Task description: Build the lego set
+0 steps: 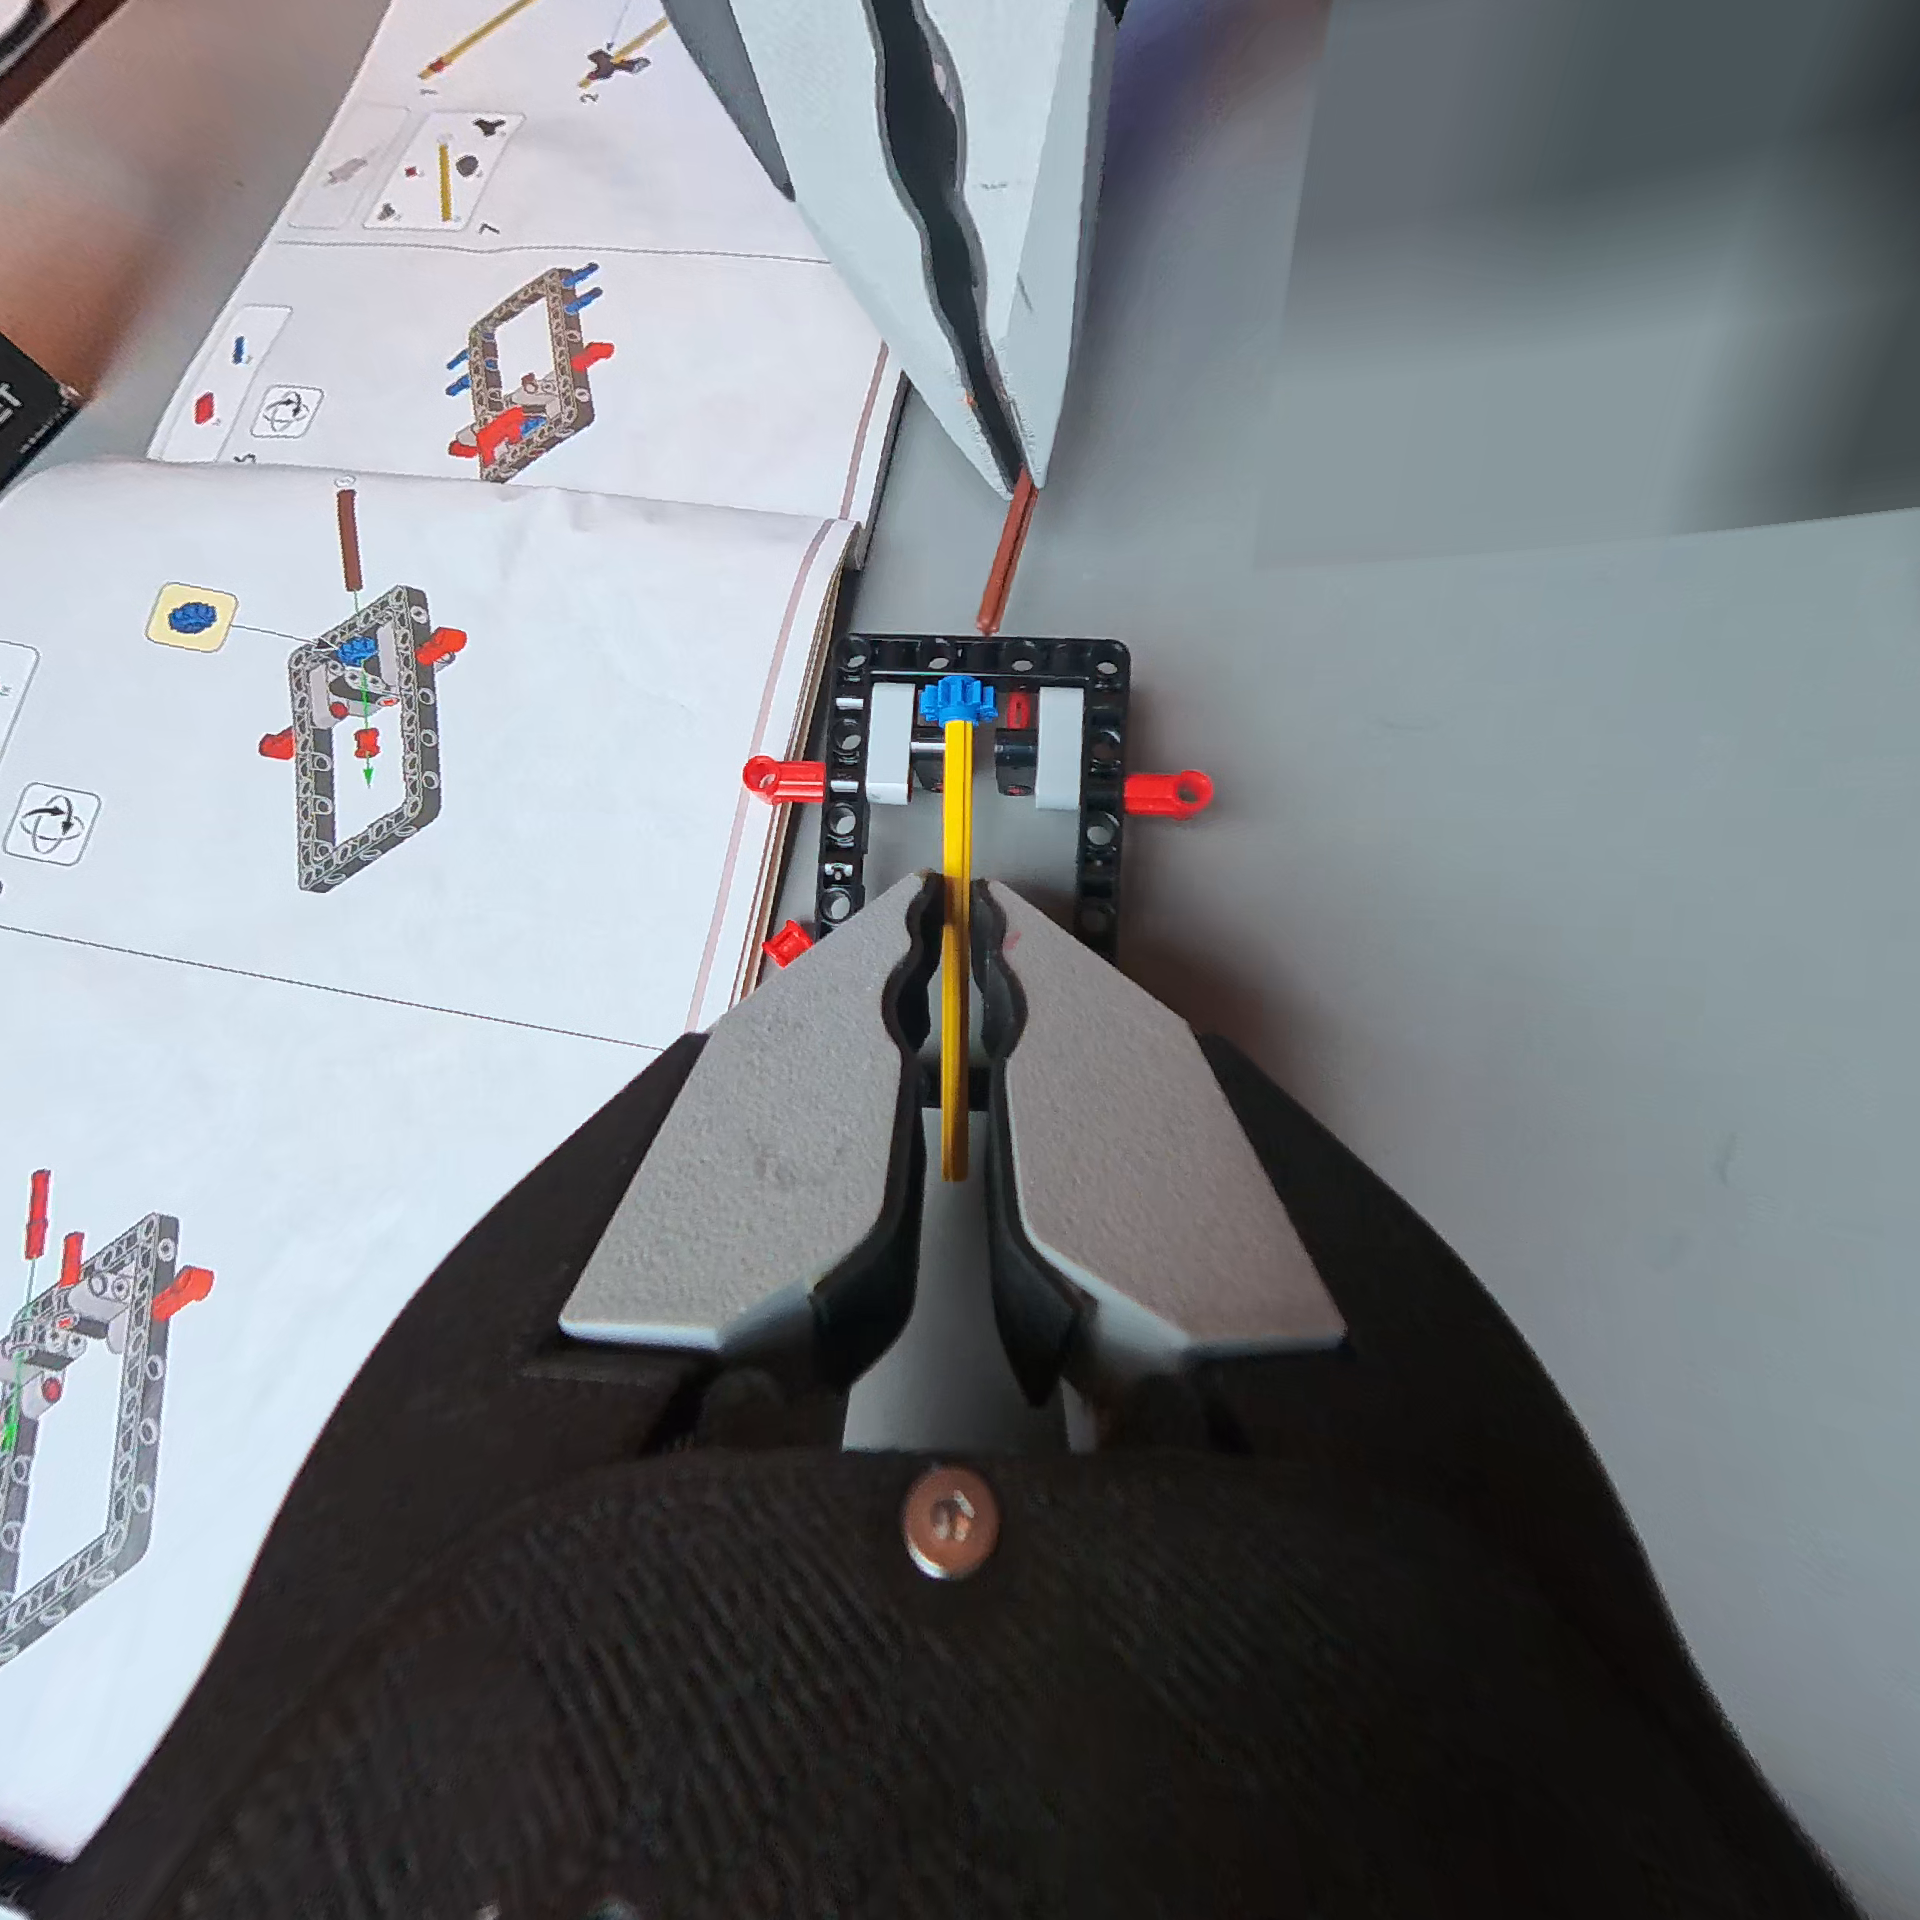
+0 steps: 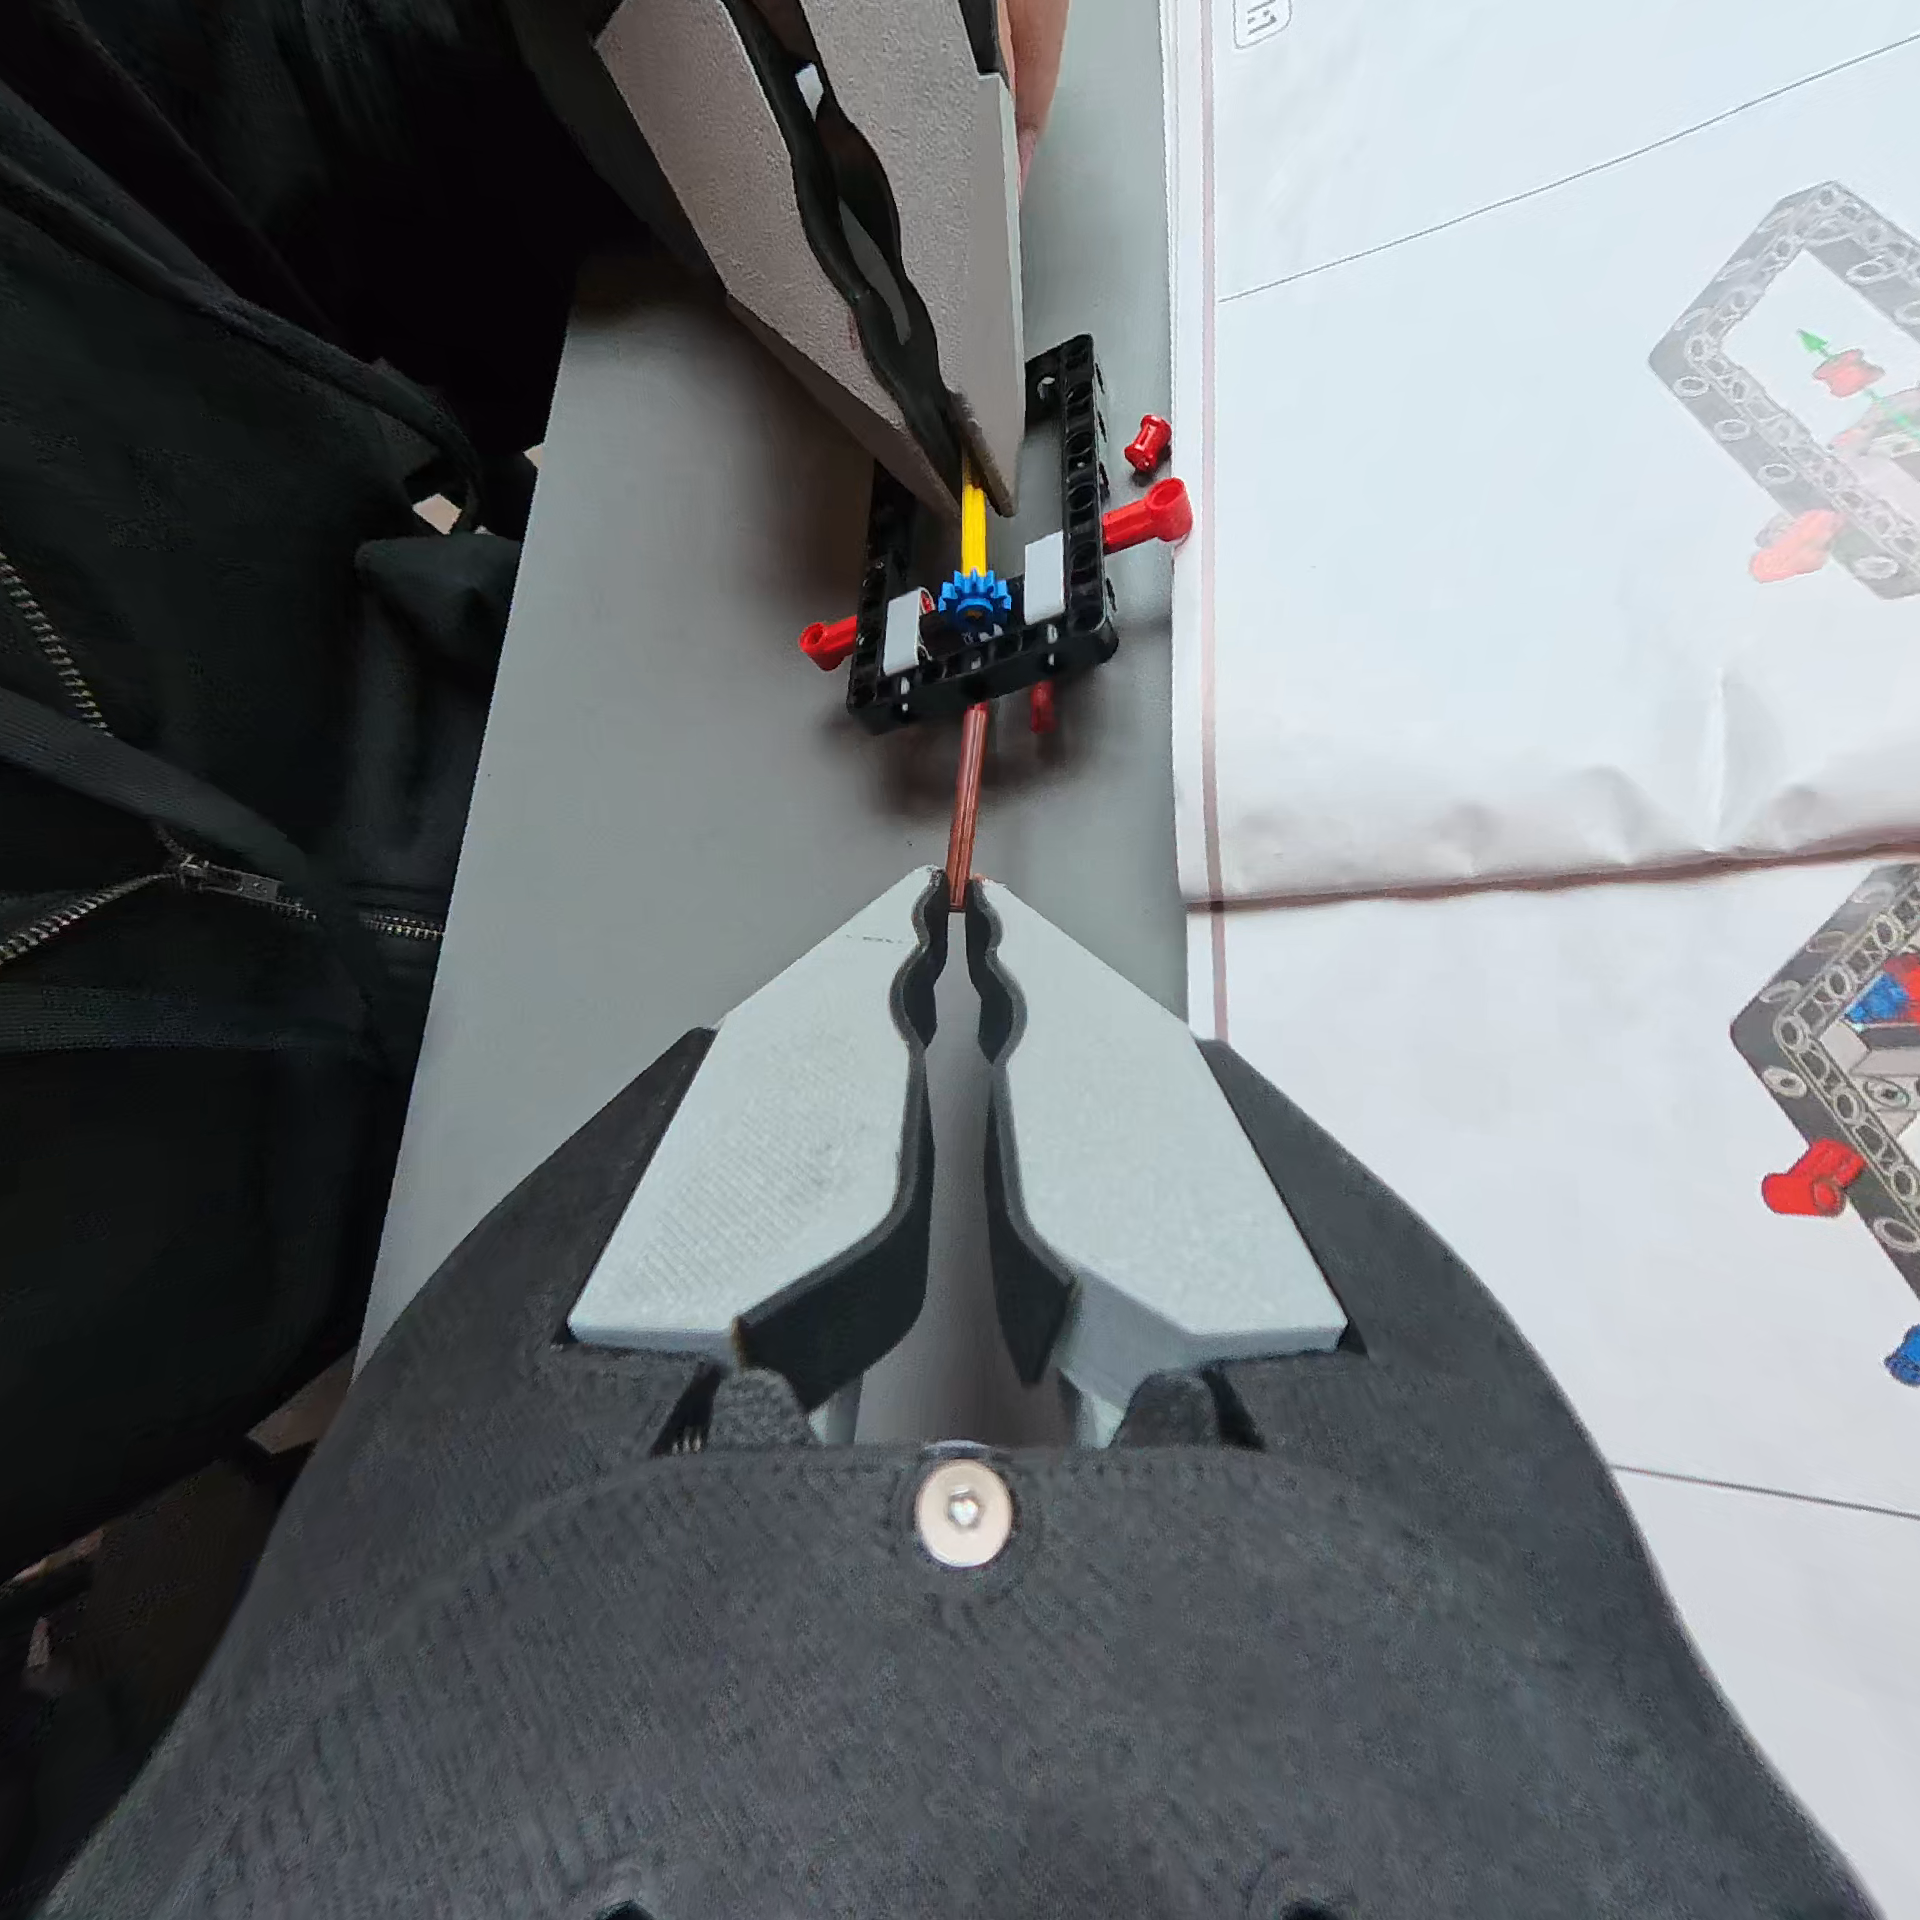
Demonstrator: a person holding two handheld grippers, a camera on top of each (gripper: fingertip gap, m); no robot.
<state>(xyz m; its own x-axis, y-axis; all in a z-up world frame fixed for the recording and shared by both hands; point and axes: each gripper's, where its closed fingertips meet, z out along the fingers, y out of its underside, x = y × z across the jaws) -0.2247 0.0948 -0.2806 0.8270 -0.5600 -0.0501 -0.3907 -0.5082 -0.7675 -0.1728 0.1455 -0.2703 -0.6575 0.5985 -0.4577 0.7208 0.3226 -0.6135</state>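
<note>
i saw the grey table (image 1: 1455, 935) filling the right of the left wrist view, with the open instruction booklet (image 1: 416, 987) spread over its left half. at centre frame the black lego frame (image 1: 1103, 748) lay flat on the table, just beside the booklet's edge. my left claw (image 1: 956, 894) was clenched on the yellow axle (image 1: 957, 810), whose far end met the blue gear (image 1: 956, 698) inside the frame. my right claw (image 2: 951, 894) gripped the brown axle (image 2: 971, 779), its tip at the frame's near beam. a loose red pin (image 2: 1146, 445) lay beside the frame.
</note>
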